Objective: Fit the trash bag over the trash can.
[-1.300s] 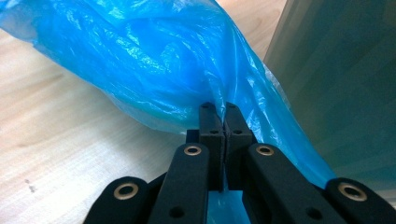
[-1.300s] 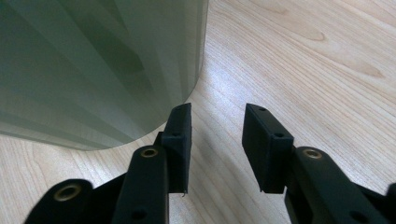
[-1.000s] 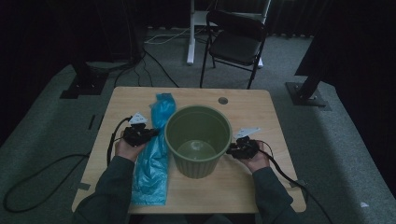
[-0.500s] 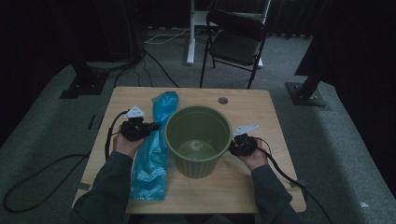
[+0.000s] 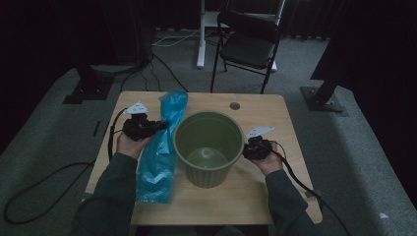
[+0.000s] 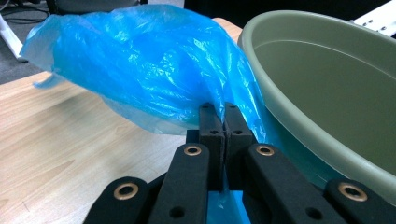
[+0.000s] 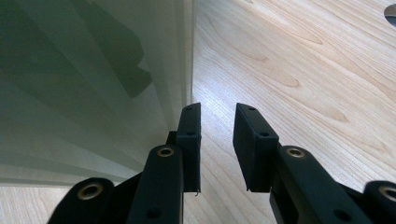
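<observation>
Lifted since a second ago, the blue plastic bag (image 6: 154, 70) hangs pinched in my left tongs (image 6: 225, 122), just left of the green bin (image 5: 209, 147). It's light, limp and slippery, so I'd grip bunched film near its mouth. My right tongs (image 7: 217, 135) have been narrowing, nothing between them, their jaws part open beside the bin wall

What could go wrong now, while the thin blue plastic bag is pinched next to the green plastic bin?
The left gripper pinches the thin blue plastic bag on a small fold, so it might tear or slip. The right gripper is open beside the green plastic bin, gripping nothing, so the bin may tip.
</observation>
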Action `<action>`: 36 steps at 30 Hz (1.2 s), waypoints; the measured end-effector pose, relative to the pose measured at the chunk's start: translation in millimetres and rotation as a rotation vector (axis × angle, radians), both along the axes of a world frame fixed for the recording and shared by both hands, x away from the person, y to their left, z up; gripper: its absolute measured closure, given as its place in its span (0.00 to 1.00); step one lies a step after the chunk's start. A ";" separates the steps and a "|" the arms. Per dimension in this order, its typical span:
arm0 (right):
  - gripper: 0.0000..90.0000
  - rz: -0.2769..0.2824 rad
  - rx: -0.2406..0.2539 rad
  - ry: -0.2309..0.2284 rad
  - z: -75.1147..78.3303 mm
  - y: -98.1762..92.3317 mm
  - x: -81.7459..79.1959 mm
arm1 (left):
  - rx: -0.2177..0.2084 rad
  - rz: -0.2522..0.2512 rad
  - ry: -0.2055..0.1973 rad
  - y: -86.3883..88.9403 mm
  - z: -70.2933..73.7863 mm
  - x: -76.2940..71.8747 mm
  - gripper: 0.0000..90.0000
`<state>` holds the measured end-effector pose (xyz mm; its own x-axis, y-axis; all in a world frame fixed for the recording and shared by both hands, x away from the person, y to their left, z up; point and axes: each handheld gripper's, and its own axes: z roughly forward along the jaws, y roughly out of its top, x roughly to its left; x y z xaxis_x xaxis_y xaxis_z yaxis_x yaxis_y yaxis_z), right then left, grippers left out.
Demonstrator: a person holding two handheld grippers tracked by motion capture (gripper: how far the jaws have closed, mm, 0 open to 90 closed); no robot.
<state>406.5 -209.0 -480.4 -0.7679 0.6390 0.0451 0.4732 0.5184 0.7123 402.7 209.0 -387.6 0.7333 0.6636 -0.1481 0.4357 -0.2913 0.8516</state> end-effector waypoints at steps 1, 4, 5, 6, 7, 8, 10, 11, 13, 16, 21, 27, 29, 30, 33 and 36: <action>0.80 0.000 0.000 0.000 0.0 0.0 0.0 | 0.000 0.000 0.000 0.0 0.0 0.0 0.99; 0.81 0.001 0.005 0.005 0.2 0.2 2.4 | -0.003 -0.008 -0.009 0.2 5.2 0.7 0.99; 0.81 0.001 0.005 0.005 0.2 0.2 2.4 | -0.003 -0.008 -0.009 0.2 5.2 0.7 0.99; 0.81 -0.004 0.010 0.010 -0.2 0.0 3.5 | -0.001 -0.011 -0.016 0.0 7.8 1.0 0.99; 0.81 -0.005 0.011 0.012 -0.4 0.2 3.9 | -0.001 -0.011 -0.016 0.0 7.8 1.0 0.99; 0.80 -0.003 0.013 0.010 -0.7 0.1 4.5 | -0.001 -0.015 -0.022 0.3 11.1 1.4 0.99; 0.80 -0.004 0.013 0.012 -1.2 0.3 5.0 | -0.004 -0.017 -0.029 0.5 14.9 1.7 0.99; 0.80 -0.004 0.013 0.012 -1.2 0.3 5.0 | -0.004 -0.017 -0.029 0.5 14.9 1.7 0.99; 0.80 -0.003 0.015 0.011 -1.5 0.3 5.4 | -0.008 -0.021 -0.038 0.6 18.8 1.7 0.99; 0.80 0.001 0.014 0.012 -1.7 0.8 4.8 | -0.012 -0.028 -0.052 -0.4 25.7 1.3 0.99; 0.80 0.003 0.015 0.015 -1.9 1.6 4.0 | -0.020 -0.038 -0.070 -1.2 33.9 0.9 0.99; 0.80 0.012 0.009 0.016 -3.2 3.0 3.5 | -0.031 -0.049 -0.083 -1.2 43.0 0.0 0.99; 0.80 0.012 0.008 0.016 -3.3 3.1 3.6 | -0.034 -0.052 -0.086 -1.5 44.6 -0.2 0.99; 0.81 0.012 0.009 0.016 -3.1 3.1 3.4 | -0.029 -0.059 -0.089 -2.2 47.5 -0.2 0.99; 0.81 0.013 0.009 0.014 -2.9 3.0 3.2 | -0.026 -0.068 -0.095 -4.1 51.9 -0.4 0.99; 0.81 0.017 0.014 0.015 -2.9 3.6 2.7 | -0.031 -0.080 -0.104 -6.1 57.0 -0.5 0.99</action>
<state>409.1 -205.4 -483.3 -0.7777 0.6252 0.0650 0.4749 0.5167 0.7123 402.2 202.9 -330.6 0.7961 0.5987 -0.0882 0.3210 -0.2943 0.9002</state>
